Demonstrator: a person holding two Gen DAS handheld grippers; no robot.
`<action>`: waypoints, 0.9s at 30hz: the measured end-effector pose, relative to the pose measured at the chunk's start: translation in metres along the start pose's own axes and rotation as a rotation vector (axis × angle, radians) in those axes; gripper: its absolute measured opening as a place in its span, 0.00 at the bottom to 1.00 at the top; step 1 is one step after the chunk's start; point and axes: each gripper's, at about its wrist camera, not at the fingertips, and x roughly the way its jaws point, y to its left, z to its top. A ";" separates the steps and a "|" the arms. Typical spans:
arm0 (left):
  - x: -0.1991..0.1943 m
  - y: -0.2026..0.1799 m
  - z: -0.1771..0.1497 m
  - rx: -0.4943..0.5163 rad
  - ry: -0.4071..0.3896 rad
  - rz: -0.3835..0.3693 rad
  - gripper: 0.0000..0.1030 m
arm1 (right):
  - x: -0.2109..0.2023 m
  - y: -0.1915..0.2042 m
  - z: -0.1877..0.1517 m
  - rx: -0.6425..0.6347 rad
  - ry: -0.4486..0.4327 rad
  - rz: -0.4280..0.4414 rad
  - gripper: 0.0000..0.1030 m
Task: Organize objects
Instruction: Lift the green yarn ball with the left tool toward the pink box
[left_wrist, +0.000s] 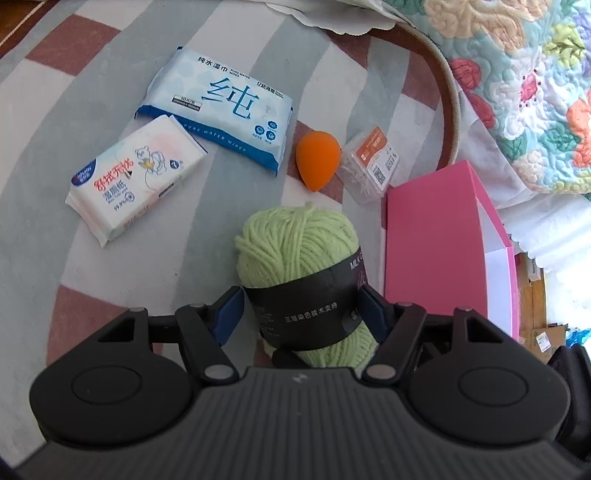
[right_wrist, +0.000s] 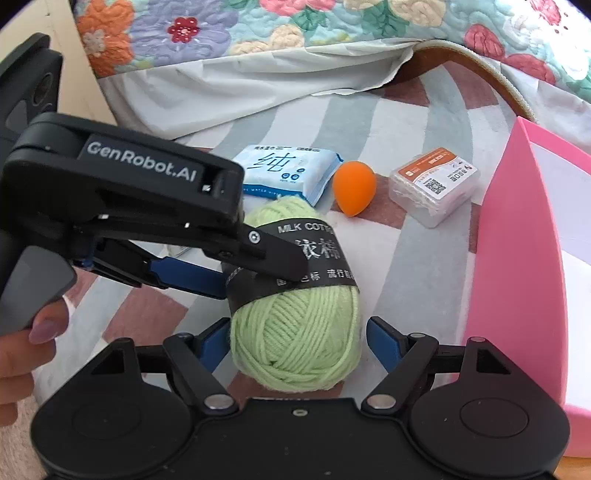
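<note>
Nearest the lenses, the left hand-held gripper (left_wrist: 301, 310) clamps a ball of pale green yarn (left_wrist: 299, 254) by its black paper band, blue pads pressed to both sides; from the right wrist view the same ball (right_wrist: 295, 343) sits between the blue fingers of the right hand-held gripper (right_wrist: 295, 341), whose jaws stand wide with a gap on either side of the yarn. The yarn hangs just above a rug (left_wrist: 44, 177) of curved grey, white and brick-red bands that covers the floor. To the right of it stands an open pink box (left_wrist: 439, 243) with a white inside. Farther out on the rug lie an orange egg-shaped sponge (left_wrist: 317, 159), a clear plastic case of small sticks (left_wrist: 371, 164) just beside it, a white wet-tissue pack (left_wrist: 135, 177) and, touching that, a blue-and-white pack of water wipes (left_wrist: 221, 110). Beyond them the rug's edge curls up against a bed, whose white valance (right_wrist: 221, 81) and flowered quilt (right_wrist: 295, 22) hang down
</note>
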 end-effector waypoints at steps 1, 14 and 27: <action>0.000 0.000 -0.001 -0.005 -0.004 -0.003 0.62 | -0.001 0.000 -0.001 0.003 0.000 0.015 0.66; -0.031 -0.034 -0.026 0.018 -0.006 0.090 0.52 | -0.035 0.009 -0.005 0.078 0.047 0.057 0.55; -0.076 -0.085 -0.046 0.133 0.016 0.105 0.52 | -0.095 0.015 -0.002 0.111 0.073 0.058 0.55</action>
